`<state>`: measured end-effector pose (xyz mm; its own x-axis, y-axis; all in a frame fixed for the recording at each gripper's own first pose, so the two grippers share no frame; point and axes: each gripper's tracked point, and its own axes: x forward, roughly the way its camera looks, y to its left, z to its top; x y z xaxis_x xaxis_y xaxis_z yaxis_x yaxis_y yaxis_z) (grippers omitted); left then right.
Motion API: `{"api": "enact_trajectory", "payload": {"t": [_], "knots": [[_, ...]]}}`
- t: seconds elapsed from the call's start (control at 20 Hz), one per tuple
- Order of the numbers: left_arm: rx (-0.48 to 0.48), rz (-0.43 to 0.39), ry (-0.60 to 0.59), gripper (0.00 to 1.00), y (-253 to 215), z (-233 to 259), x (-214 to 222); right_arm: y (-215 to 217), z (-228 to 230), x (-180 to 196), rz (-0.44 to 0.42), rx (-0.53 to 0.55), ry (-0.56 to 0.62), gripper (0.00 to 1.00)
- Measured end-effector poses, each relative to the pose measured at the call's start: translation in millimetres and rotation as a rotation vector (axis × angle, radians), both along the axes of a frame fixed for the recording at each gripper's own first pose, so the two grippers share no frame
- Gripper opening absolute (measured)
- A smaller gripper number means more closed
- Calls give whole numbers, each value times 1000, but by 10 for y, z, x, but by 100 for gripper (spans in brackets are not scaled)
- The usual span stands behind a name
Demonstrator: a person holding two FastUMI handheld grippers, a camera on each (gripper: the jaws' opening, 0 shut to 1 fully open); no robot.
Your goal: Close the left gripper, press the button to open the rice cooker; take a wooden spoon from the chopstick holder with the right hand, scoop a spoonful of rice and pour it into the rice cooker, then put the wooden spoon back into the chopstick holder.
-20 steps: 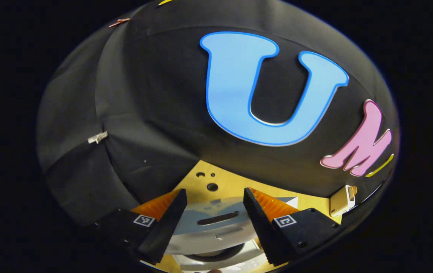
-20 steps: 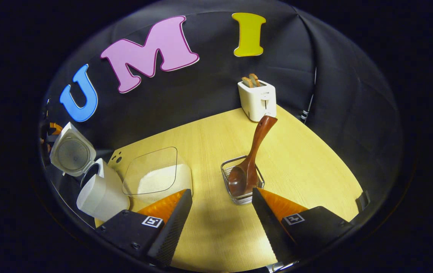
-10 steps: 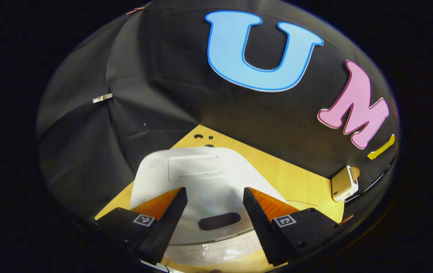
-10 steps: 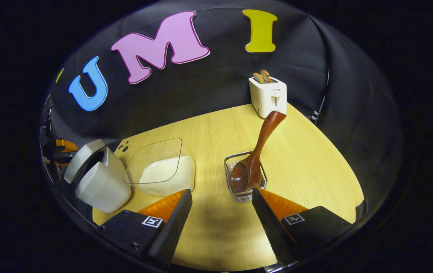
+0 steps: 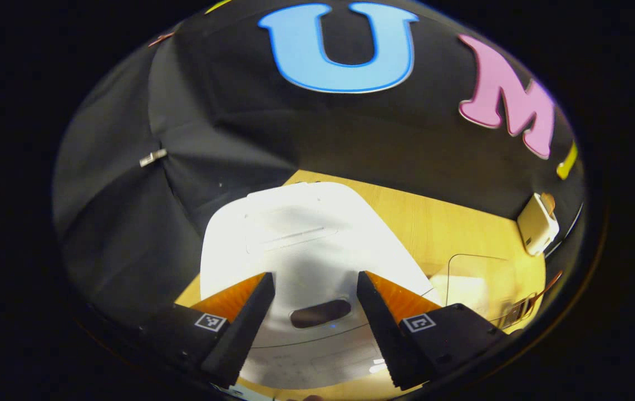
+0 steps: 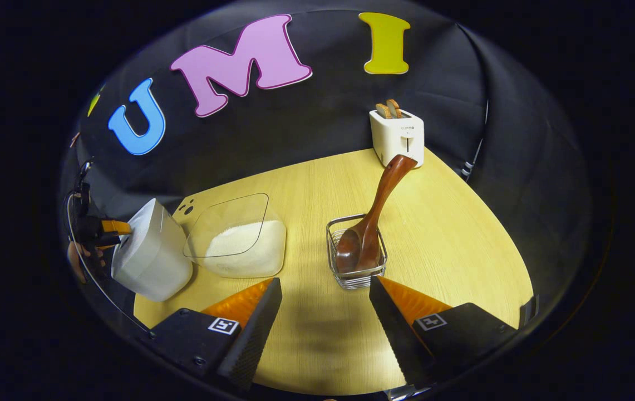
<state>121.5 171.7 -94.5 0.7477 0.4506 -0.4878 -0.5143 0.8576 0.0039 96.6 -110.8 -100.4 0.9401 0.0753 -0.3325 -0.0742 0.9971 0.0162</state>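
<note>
White rice cooker (image 5: 300,245) lid now down; a second ago it stood open. Left hand-held gripper (image 5: 309,312) spread wide over button (image 5: 320,313). Right hand-held gripper (image 6: 323,317) open, empty, near wooden spoon (image 6: 370,223) standing in chopstick holder (image 6: 356,278). Cycle likely finished.

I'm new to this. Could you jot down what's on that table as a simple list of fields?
table: yellow wood
rice cooker: white, lid down
cooker button: dark oval between the left gripper's fingers
rice box: clear, white rice inside
spoon: wooden, standing tilted in the holder
holder: wire basket
toaster: white, bread in its slots
left gripper: open, over the cooker
right gripper: open, holding nothing
</note>
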Motion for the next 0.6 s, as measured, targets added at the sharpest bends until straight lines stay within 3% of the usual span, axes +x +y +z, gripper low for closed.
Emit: {"api": "enact_trajectory", "payload": {"t": [0.3,0.55,0.6], "knots": [[15,10,-9,100,-19,-9,54,44,-71,-74,17,4,-6,99],[8,-68,-43,99,-18,92,49,135,121,-201,4,-61,-80,98],[2,-82,-60,94,-14,124,28,158,148,-239,-14,-71,-91,98]]}}
